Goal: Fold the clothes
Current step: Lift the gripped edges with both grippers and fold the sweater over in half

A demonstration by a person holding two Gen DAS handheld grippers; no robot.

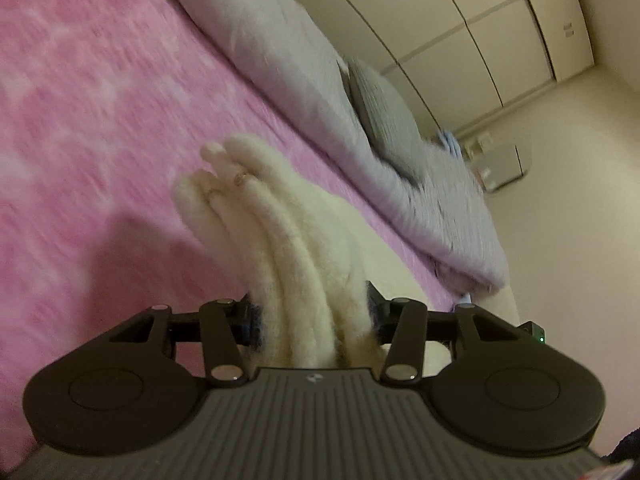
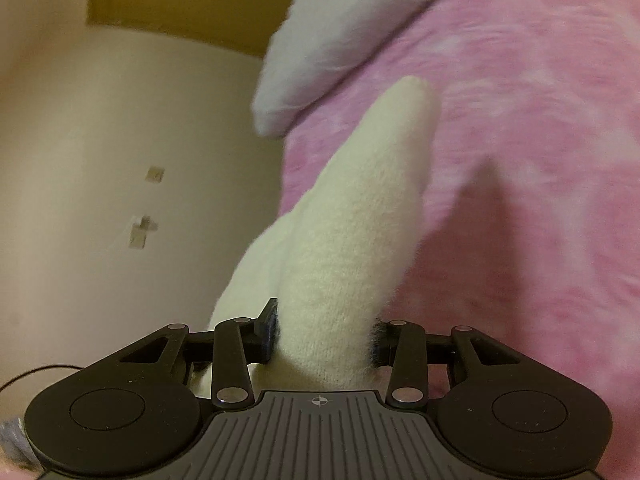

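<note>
Mid-fold: I am lifting a cream garment (image 1: 288, 232) over the pink bed (image 1: 100, 100).
Left gripper (image 1: 312, 316) and right gripper (image 2: 324, 336) are each pinching bunched cloth; laying flat remains.

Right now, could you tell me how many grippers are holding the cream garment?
2. The left gripper clamps bunched folds of the cream garment; the right gripper clamps another part above the pink bedspread.

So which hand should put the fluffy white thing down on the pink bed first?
Probably the right gripper: its single fold of the white garment reaches out over the pink blanket. The left gripper holds several bunched layers.
</note>
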